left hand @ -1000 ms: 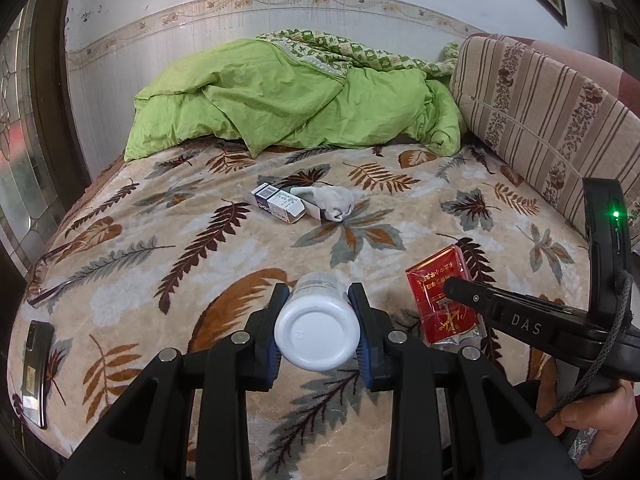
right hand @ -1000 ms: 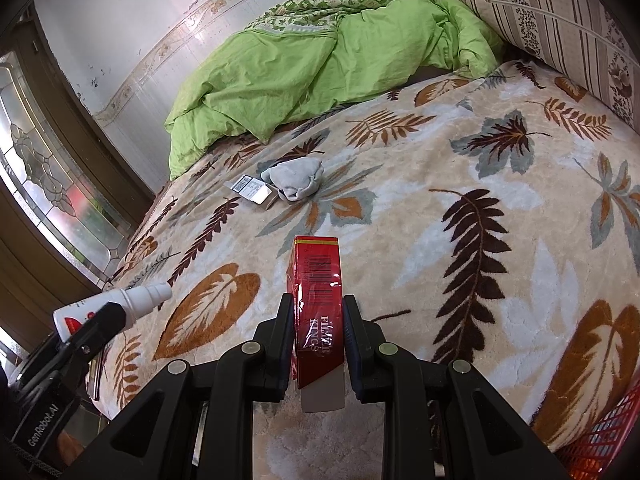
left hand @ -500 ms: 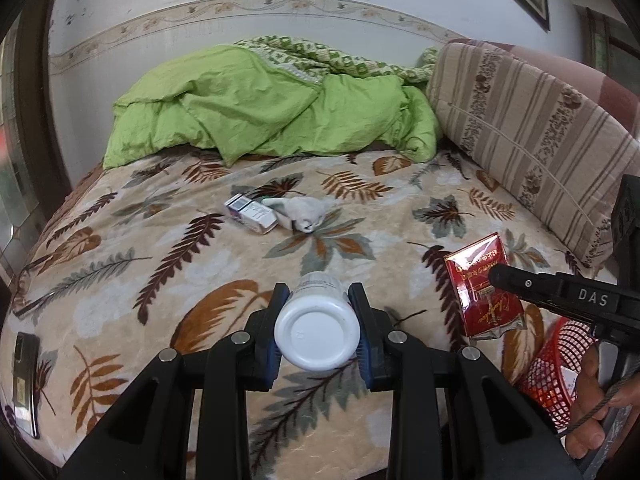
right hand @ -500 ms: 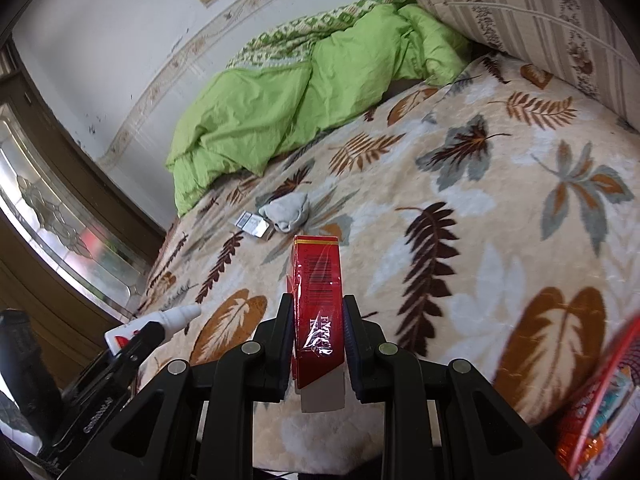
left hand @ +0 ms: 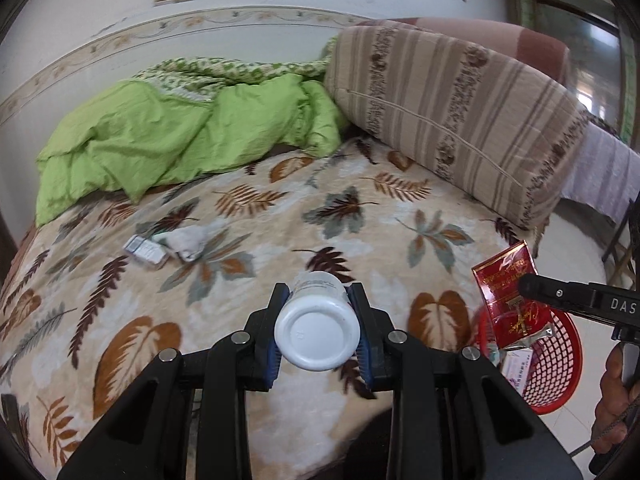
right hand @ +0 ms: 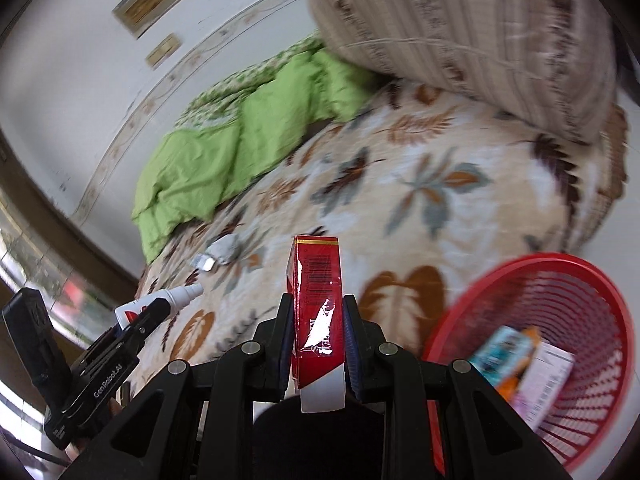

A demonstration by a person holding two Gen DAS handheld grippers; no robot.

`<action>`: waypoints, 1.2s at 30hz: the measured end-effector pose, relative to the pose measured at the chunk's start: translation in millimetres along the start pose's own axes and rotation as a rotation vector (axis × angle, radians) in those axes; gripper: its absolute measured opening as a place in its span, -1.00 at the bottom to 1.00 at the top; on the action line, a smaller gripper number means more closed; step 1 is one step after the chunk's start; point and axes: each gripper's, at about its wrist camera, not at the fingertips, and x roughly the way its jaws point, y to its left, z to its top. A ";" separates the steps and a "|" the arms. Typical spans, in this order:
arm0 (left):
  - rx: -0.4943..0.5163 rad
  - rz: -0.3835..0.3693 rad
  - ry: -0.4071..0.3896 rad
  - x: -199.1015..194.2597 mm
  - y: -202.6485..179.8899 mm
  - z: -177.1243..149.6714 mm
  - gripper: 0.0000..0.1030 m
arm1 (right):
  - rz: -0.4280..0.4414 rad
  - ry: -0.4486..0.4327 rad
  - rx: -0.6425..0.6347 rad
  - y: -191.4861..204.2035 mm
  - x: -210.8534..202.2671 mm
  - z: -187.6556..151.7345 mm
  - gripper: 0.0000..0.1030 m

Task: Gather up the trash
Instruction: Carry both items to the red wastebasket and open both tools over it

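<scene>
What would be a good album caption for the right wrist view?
Right claw clamps a red packet beside the red basket at the bed's edge.

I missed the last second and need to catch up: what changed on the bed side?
Both grippers swung right toward the red basket, now in view. Left gripper still clamps the white bottle; right gripper still clamps the red packet. Small box and crumpled cloth unmoved.

The red basket (right hand: pixel 576 280) stood on the floor just beside the bed (left hand: pixel 380 236), its mouth open upward with packets low inside. A striped cushion (left hand: pixel 460 120) and green quilt (left hand: pixel 180 140) walled the bed's far side; a small box (left hand: pixel 144 251) and grey rag (left hand: pixel 186 240) lay mid-blanket.
</scene>
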 end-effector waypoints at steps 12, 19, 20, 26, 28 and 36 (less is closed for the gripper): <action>0.171 -0.130 0.013 13.9 -92.4 6.0 -0.44 | -0.131 -0.091 0.106 -64.7 -71.9 -11.0 -0.53; 0.222 -0.188 0.033 19.0 -126.9 7.0 -0.44 | -0.167 -0.126 0.138 -84.2 -94.6 -13.6 -0.53; 0.226 -0.199 0.039 19.8 -131.3 7.0 -0.44 | -0.172 -0.131 0.141 -85.7 -96.2 -13.8 -0.53; 0.256 -0.236 0.064 25.2 -153.2 4.7 -0.44 | -0.191 -0.151 0.161 -97.4 -105.4 -14.6 -0.53; 0.267 -0.238 0.066 26.9 -158.0 3.6 -0.44 | -0.196 -0.155 0.166 -100.6 -106.4 -13.9 -0.53; 0.280 -0.246 0.078 33.6 -167.6 3.0 -0.44 | -0.201 -0.154 0.186 -108.9 -107.5 -14.1 -0.53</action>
